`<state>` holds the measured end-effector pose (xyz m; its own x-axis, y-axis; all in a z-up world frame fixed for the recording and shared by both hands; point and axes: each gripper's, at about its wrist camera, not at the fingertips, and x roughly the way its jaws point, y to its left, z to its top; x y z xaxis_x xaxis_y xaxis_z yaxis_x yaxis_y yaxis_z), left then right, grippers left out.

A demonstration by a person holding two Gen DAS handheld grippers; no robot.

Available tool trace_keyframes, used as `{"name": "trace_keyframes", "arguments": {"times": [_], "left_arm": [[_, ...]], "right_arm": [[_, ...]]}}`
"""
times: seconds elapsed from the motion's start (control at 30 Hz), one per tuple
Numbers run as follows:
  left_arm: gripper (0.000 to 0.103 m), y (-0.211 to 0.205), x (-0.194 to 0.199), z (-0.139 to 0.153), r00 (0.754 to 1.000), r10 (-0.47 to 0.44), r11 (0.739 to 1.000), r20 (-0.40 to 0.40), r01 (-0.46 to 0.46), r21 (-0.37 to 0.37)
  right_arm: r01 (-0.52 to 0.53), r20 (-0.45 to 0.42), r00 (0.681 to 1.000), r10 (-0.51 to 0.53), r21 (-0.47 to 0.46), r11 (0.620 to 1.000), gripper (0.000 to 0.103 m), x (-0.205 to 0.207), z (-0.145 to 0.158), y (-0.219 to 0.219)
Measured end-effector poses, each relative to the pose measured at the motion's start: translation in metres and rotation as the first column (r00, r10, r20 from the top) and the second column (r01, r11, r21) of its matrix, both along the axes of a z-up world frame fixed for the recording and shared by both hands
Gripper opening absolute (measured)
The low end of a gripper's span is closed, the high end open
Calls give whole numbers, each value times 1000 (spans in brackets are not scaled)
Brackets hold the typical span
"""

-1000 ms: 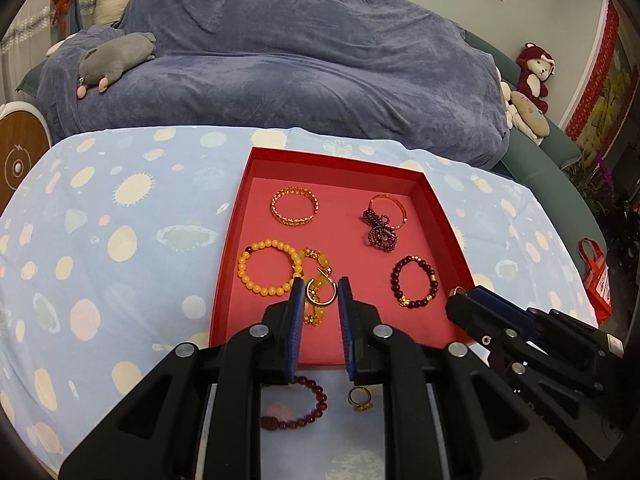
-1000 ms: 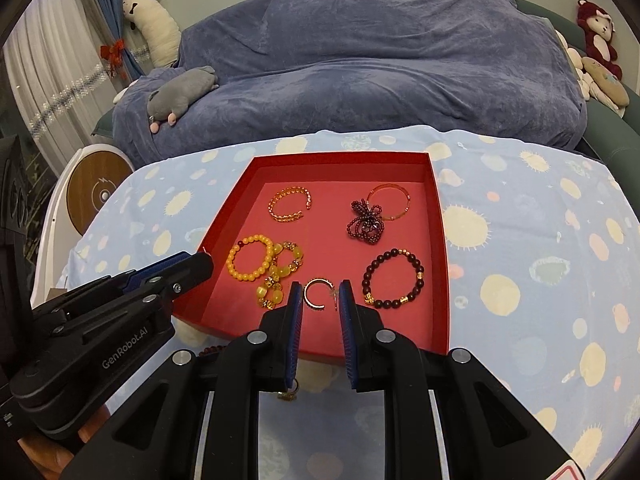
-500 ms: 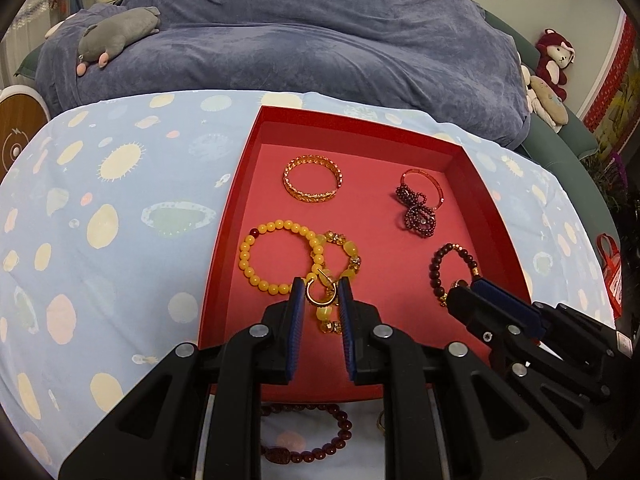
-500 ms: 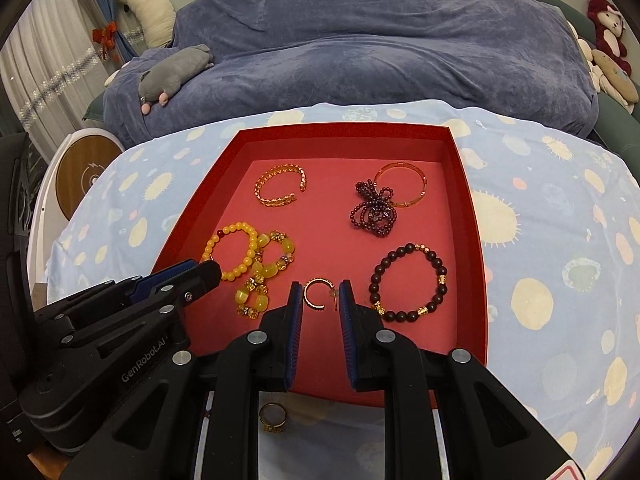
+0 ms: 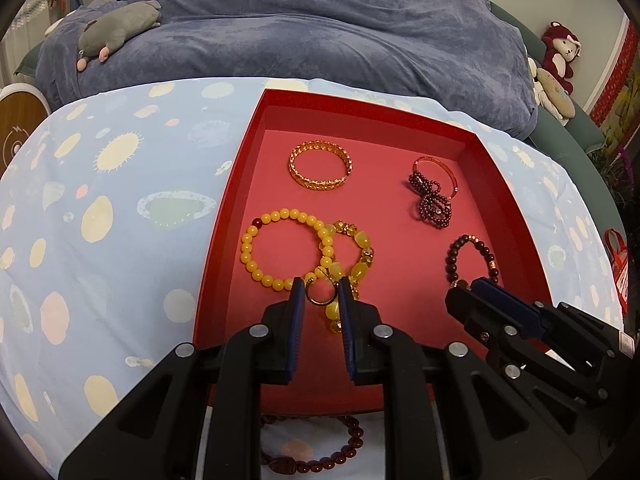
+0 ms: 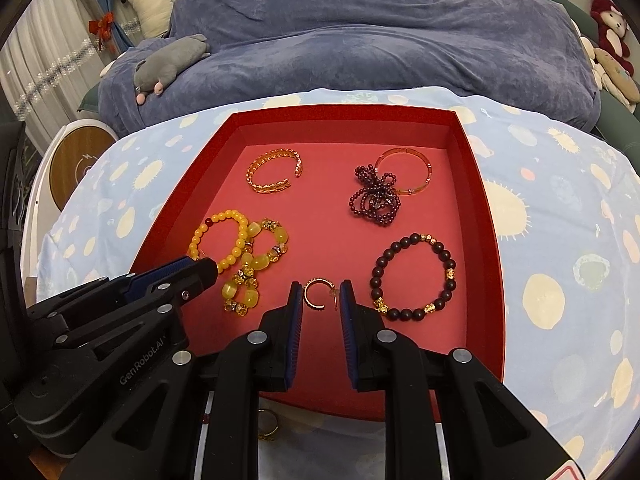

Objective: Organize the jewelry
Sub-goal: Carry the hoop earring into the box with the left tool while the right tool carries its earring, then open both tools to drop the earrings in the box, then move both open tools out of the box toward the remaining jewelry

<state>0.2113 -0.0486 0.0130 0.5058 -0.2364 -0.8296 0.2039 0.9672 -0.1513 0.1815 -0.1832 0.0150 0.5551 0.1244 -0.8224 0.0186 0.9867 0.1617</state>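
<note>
A red tray [image 5: 236, 184] [image 6: 486, 216] lies on the spotted cloth. It holds a gold bangle [image 5: 320, 170], a yellow bead bracelet [image 5: 276, 256], an amber bead bracelet [image 6: 260, 268], a dark purple bead cluster [image 6: 376, 200] with an orange bangle [image 6: 404, 170], and a dark bead bracelet [image 6: 414, 276]. My left gripper [image 5: 321, 294] is shut on a small gold ring [image 5: 320, 300] above the tray's near side. My right gripper [image 6: 321, 295] is shut on a gold hoop earring [image 6: 318, 294] above the tray, next to the dark bracelet.
A dark red bead bracelet [image 5: 320, 456] and a gold ring [image 6: 266, 424] lie on the cloth in front of the tray. A blue-covered sofa [image 5: 300, 32] with a grey plush toy [image 5: 116, 32] stands behind. A round wooden-faced device [image 6: 76, 164] is at left.
Both grippers have moved forward over the tray with their pieces still held. The tray now looks closer and larger in both views.
</note>
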Motion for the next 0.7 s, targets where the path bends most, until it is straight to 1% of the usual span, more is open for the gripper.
{"name": "trace_keyframes", "arguments": {"times": [0.13, 0.2, 0.23, 0.27, 0.33, 0.4, 0.5, 0.6, 0.7], "left_arm": [[17, -1, 0, -1, 1000, 3, 1000, 1, -3, 0], [20, -1, 0, -1, 1000, 8, 1000, 7, -9, 14], [22, -1, 0, 0, 1000, 11, 1000, 8, -11, 15], [25, 0, 0, 0, 1000, 17, 1000, 10, -17, 15], [27, 2, 0, 3, 1000, 21, 1000, 15, -21, 6], [35, 3, -1, 7, 999, 28, 1000, 27, -28, 7], [42, 6, -4, 15, 998, 41, 999, 46, -41, 4], [44, 10, -9, 23, 997, 46, 999, 55, -46, -11], [44, 14, -17, 31, 996, 49, 999, 71, -48, -10]], "right_arm": [[2, 4, 1000, -2, -1, 1000, 19, 1, 0, 0], [6, 9, 1000, -6, -5, 1000, 21, 1, 1, -1], [7, 13, 1000, -7, -8, 1000, 23, 1, 2, -1], [10, 17, 1000, -10, -9, 1000, 26, 0, 4, -2], [18, 27, 999, -17, -12, 1000, 29, -1, 7, -4], [25, 37, 999, -25, -12, 1000, 32, -3, 11, -6], [36, 47, 998, -36, -8, 999, 34, -6, 17, -9], [38, 57, 998, -38, -10, 999, 34, -12, 23, -11], [44, 68, 997, -43, -3, 999, 34, -19, 31, -12]]}}
